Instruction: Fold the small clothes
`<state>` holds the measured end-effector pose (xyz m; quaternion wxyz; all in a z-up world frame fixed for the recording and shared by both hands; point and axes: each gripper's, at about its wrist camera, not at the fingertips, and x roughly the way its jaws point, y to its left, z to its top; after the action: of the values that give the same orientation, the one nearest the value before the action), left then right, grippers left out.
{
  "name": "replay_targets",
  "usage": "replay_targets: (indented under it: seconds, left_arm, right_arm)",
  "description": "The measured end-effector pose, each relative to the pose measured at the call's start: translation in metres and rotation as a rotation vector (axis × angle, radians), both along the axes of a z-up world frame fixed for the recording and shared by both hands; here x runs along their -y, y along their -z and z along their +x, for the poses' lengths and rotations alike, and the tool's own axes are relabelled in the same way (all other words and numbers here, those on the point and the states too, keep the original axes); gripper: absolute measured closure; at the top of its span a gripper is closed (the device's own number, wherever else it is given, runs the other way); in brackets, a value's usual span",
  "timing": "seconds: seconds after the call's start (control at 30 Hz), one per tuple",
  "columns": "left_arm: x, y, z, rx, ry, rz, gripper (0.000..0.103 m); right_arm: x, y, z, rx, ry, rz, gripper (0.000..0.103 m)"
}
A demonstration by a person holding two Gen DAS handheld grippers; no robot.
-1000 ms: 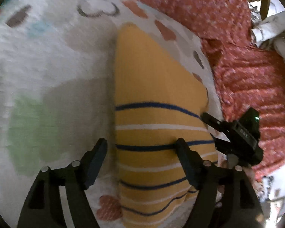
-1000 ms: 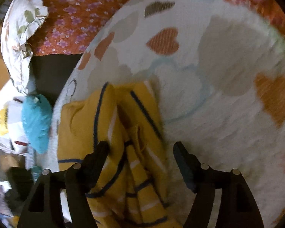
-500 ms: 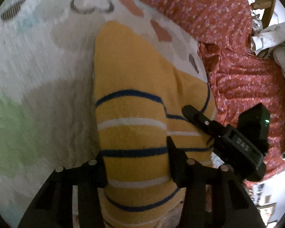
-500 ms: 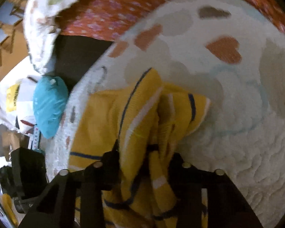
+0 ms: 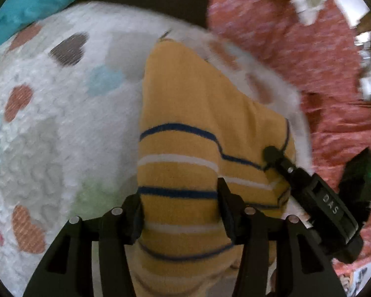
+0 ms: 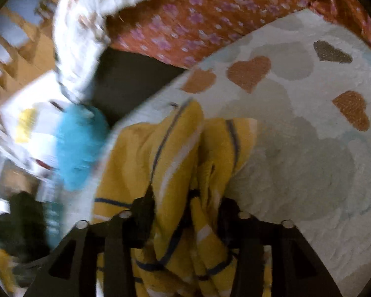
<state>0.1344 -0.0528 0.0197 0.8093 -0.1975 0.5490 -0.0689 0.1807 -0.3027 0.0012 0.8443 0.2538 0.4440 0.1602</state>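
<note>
A small yellow knit garment (image 5: 185, 113) with blue and white stripes lies on a white blanket with coloured hearts (image 5: 49, 136). My left gripper (image 5: 179, 205) is shut on its striped near edge, cloth filling the gap between the fingers. My right gripper (image 6: 185, 212) is shut on the bunched, folded-over part of the same garment (image 6: 175, 153). The right gripper also shows in the left wrist view (image 5: 316, 193), at the garment's right edge.
The heart blanket (image 6: 309, 148) lies on a red floral bedspread (image 5: 321, 61). A teal cushion (image 6: 79, 146) and a white patterned pillow (image 6: 86, 24) sit beyond the blanket's far edge, with a dark gap (image 6: 128, 79) between.
Both grippers went from open to shut on the garment. They have since lifted and drawn it back, so more of the blanket's far edge and teal cushion show.
</note>
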Motion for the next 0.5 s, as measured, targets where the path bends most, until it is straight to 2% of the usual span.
replay_targets:
  seconds: [0.03,0.07,0.17,0.33,0.43,0.5]
  left_arm:
    - [-0.001,0.001,0.000,0.002,0.002,-0.003,0.052]
    - [-0.001,-0.001,-0.001,0.008,0.007,-0.007,0.052]
    - [-0.002,-0.018,-0.005,0.056,0.013,0.052,0.052]
    - [-0.010,-0.042,-0.017,0.144,-0.026,0.145,0.052]
    - [-0.011,-0.045,-0.023,0.151,-0.028,0.159,0.052]
    - [-0.010,-0.042,-0.022,0.145,-0.031,0.199,0.052]
  right_arm:
    - [-0.003,0.006,0.002,-0.014,0.008,-0.070,0.049]
    - [-0.004,0.009,0.001,-0.024,0.009,-0.085,0.047]
    - [0.006,0.003,-0.002,-0.033,0.026,-0.041,0.046]
    - [0.020,-0.027,-0.021,0.085,0.083,-0.085,0.046]
    - [0.016,-0.043,-0.029,0.139,0.092,-0.109,0.051]
    - [0.009,-0.048,-0.030,0.151,0.071,-0.104,0.053]
